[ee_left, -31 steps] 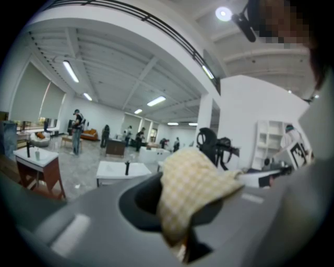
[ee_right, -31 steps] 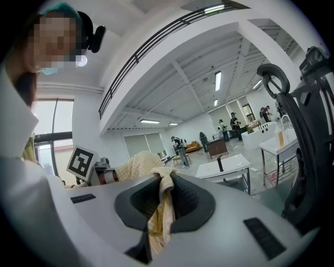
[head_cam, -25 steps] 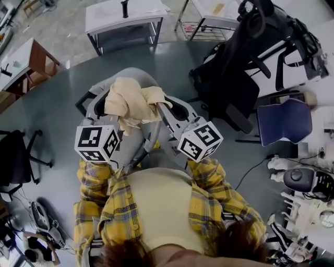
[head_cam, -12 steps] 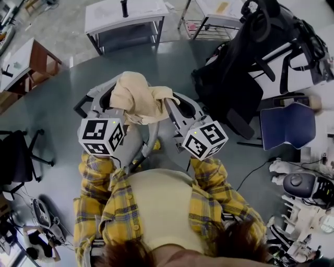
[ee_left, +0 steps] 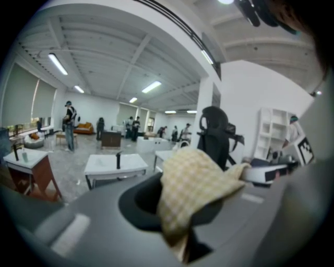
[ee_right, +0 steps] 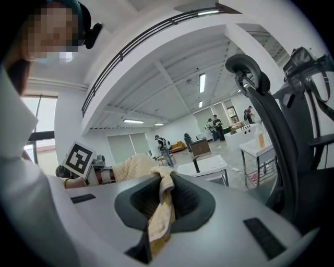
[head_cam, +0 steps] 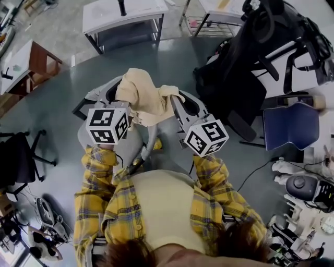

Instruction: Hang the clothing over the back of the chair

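Looking along the left gripper (ee_left: 177,211), I see its jaws almost together, with a fold of the clothing (ee_left: 195,180) pinched between the dark pads. The rest of that fold billows up and over the right-hand jaw. The right gripper (ee_right: 164,203) is closed tighter still, clamped on a narrow twisted strip of the same cloth that runs down through the gap and hangs below it.

From the head view, both grippers point away from me, side by side, each with its marker cube (head_cam: 108,125) nearest my yellow plaid sleeves (head_cam: 96,172). The clothing is bunched in a loose heap between and above the two sets of jaws, held up in the air over the grey floor (head_cam: 57,109). It is a pale cream fabric with a faint check, crumpled, and I cannot make out its shape.

The black high-backed chair (head_cam: 245,73) stands ahead and to my right, near the right gripper but clear of the cloth. Farther ahead is a white table (head_cam: 104,15) with a dark upright thing (head_cam: 123,7) standing on it.
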`<state>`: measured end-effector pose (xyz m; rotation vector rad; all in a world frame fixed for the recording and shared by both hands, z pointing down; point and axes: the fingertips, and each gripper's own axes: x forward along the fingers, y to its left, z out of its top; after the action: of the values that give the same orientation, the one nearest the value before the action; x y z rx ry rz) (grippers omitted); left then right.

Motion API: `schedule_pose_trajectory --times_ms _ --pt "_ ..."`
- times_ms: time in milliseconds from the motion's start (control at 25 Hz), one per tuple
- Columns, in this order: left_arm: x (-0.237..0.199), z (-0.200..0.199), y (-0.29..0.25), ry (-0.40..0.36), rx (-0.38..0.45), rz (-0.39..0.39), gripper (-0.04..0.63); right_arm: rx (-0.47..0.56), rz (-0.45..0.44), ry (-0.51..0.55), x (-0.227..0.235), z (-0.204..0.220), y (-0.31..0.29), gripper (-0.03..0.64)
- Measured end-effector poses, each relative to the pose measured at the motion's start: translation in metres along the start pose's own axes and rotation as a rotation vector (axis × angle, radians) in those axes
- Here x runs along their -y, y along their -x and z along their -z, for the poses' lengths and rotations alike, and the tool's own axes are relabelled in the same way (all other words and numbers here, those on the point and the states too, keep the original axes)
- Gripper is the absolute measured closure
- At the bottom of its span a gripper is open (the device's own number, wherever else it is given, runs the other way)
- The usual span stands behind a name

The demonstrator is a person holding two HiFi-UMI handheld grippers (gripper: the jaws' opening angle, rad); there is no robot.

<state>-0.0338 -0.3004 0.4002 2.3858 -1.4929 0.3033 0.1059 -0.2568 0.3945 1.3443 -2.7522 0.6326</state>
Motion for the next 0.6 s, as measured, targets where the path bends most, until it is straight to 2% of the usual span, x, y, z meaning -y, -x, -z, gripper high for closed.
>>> schedule_pose_trajectory --times_ms 400,600 --pt "-0.014 0.039 -0.042 0.002 -0.122 -0.01 0.531 -0.065 0.06 0.044 0.033 0.022 -0.022 0.581" --pt "-0.019 0.052 -0.054 -0.024 -0.167 -0.031 0.529 -0.101 0.083 0.071 0.046 0.034 -0.032 0.581"
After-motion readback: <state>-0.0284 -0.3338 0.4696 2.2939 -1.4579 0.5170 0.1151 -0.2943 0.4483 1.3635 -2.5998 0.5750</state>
